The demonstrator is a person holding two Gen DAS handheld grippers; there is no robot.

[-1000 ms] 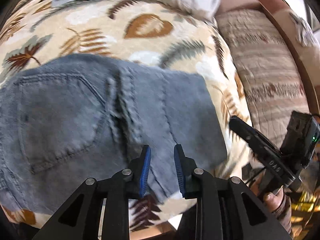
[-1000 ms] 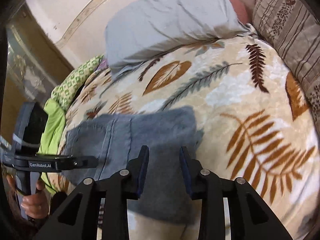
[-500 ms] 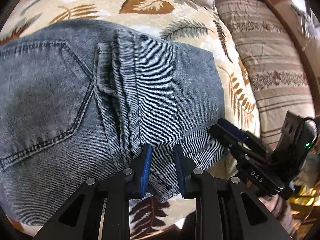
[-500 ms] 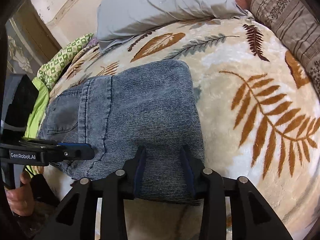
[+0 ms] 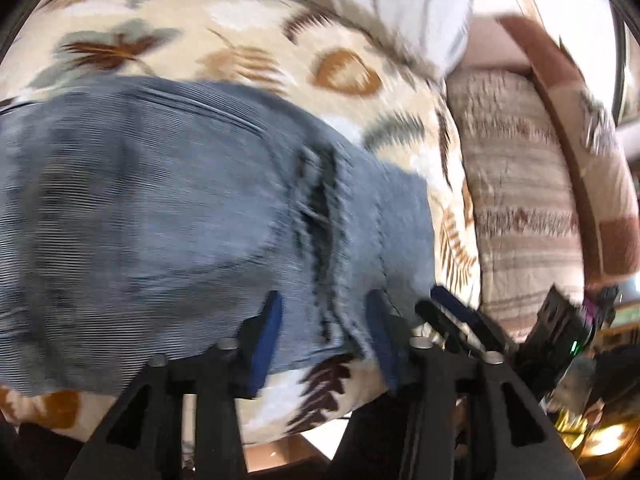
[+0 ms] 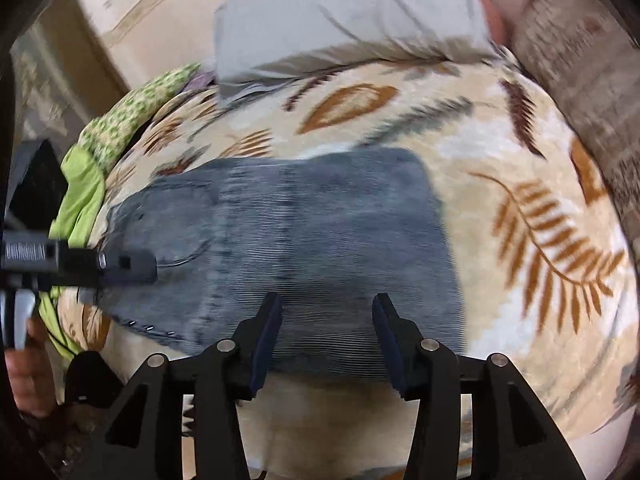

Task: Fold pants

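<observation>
Pants [image 6: 304,240], grey-blue denim, lie folded into a compact block on the leaf-print blanket [image 6: 520,152], near its front edge. Left gripper [image 5: 324,332] is opening, jaws spread over the near hem, pads clear of the cloth. Right gripper [image 6: 326,332] is likewise opening above the fold's near edge, holding nothing. Both views are motion-blurred.

Faded blue-grey denim pants [image 6: 320,232] on a cream, leaf-patterned plush blanket [image 6: 520,280]; plain grey pillow [image 6: 340,20]; brown-striped beige cushion [image 5: 520,208].
</observation>
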